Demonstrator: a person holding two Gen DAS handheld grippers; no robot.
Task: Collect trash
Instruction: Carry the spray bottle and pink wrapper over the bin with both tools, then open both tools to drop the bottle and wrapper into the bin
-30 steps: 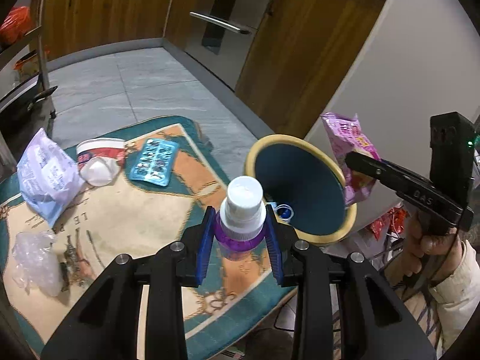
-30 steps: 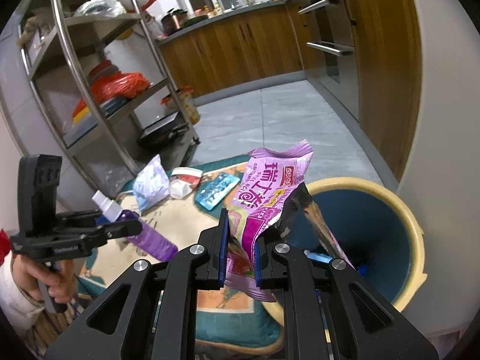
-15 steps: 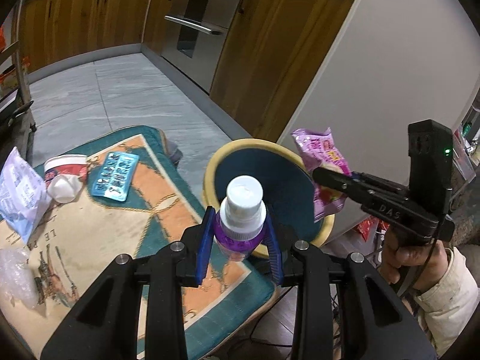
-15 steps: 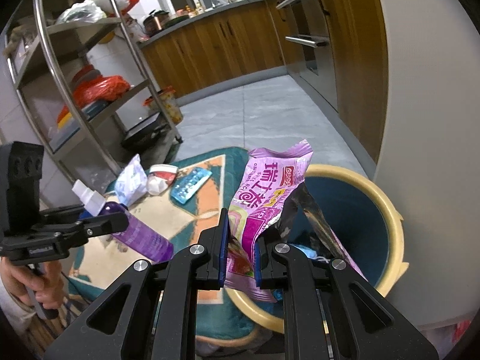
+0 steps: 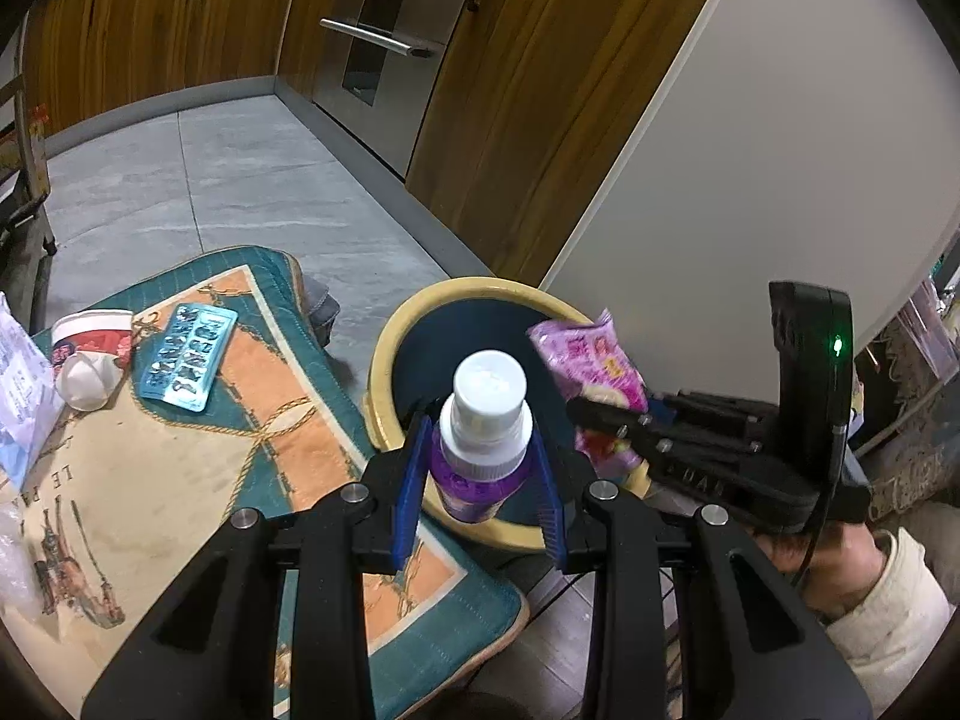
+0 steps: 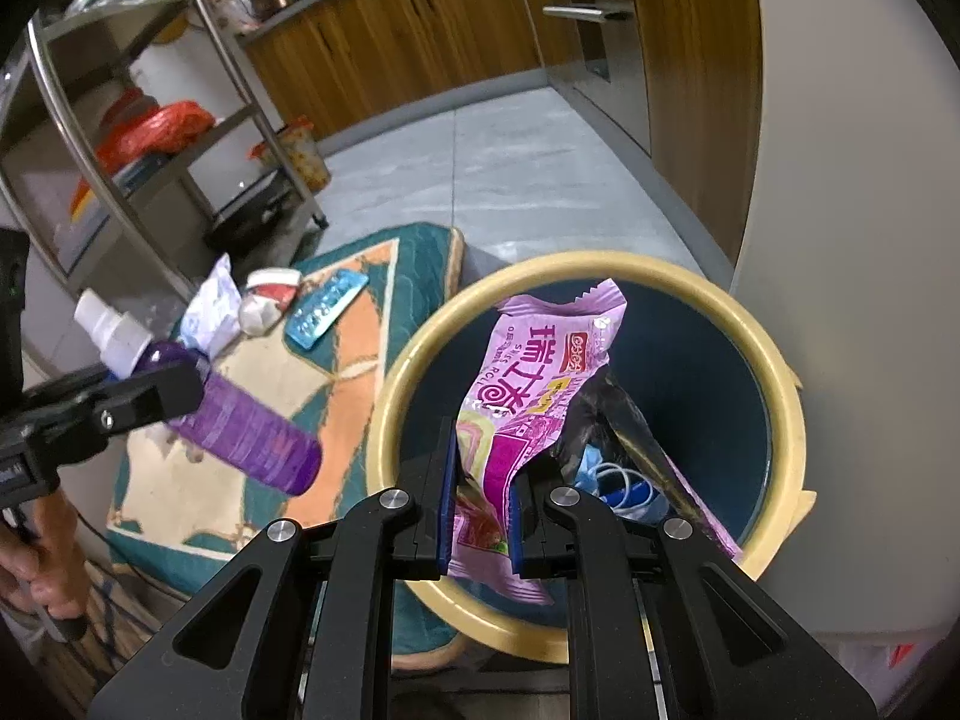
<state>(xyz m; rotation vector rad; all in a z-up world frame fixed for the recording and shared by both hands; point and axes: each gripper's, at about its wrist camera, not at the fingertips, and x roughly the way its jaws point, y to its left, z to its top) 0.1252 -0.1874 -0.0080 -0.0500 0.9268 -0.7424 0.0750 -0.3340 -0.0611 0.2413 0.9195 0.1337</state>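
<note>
A: What could go wrong? The right hand-held gripper, nearly shut, pinches the pink wrapper over the bin; light foil may cling to a pad.

B: The left hand-held gripper, part open, clamps the purple bottle near the rim; released early, it could hit the mat.

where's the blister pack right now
The blister pack lies flat on the far end of the patterned mat, upper left in the left wrist view, just right of the crumpled paper cup and left of the trash bin.
</note>
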